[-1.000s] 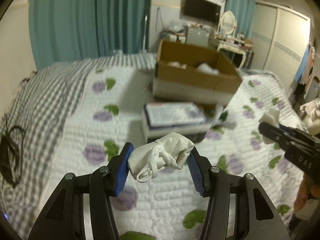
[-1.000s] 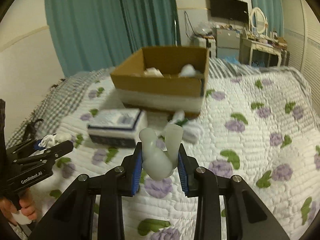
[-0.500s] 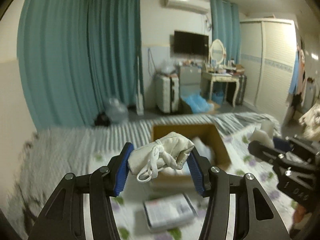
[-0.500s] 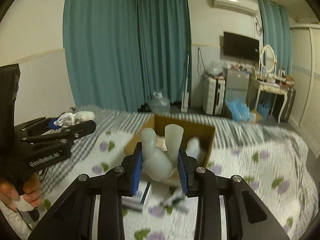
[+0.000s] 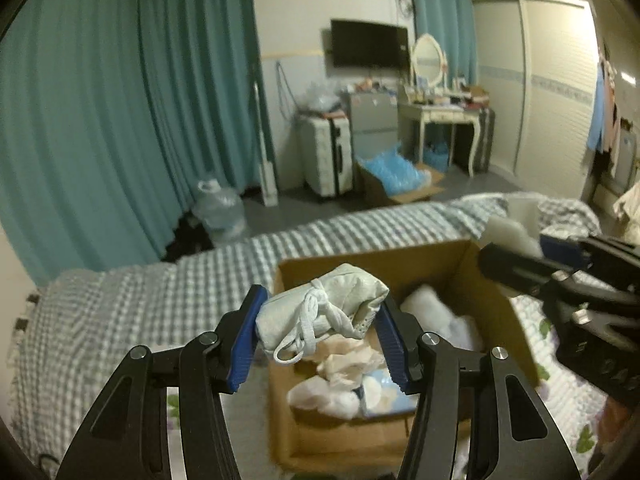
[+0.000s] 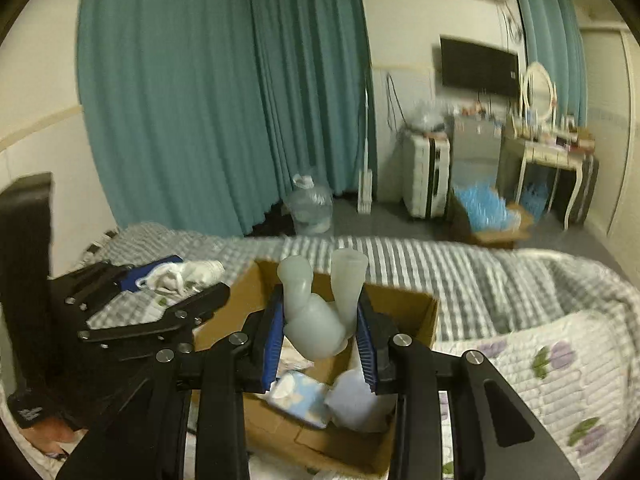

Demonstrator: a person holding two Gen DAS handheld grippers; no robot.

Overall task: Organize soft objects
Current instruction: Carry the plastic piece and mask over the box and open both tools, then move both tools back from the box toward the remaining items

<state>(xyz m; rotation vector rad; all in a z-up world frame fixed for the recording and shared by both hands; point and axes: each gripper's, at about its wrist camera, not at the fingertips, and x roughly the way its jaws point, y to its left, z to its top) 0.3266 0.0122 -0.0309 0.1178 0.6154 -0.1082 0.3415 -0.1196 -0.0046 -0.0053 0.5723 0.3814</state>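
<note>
My left gripper [image 5: 320, 340] is shut on a white drawstring pouch [image 5: 320, 316] and holds it above the open cardboard box [image 5: 516, 344] on the bed. My right gripper [image 6: 319, 344] is shut on a pale translucent soft toy with two stubs [image 6: 316, 312], also above the box [image 6: 404, 312]. The box holds several soft white and pale blue items [image 5: 348, 384]. The right gripper shows at the right of the left wrist view [image 5: 560, 276]. The left gripper with its pouch shows at the left of the right wrist view [image 6: 160, 292].
The bed has a grey checked cover [image 5: 140, 304] and a white quilt with purple flowers [image 6: 540, 360]. Beyond it are teal curtains [image 5: 120, 120], a water jug [image 5: 220, 208], a suitcase [image 5: 324, 156], a dressing table [image 5: 436, 116] and a wardrobe [image 5: 540, 88].
Both grippers have risen and moved forward over the cardboard box, each still holding its object. The book-like box on the quilt has dropped out of view.
</note>
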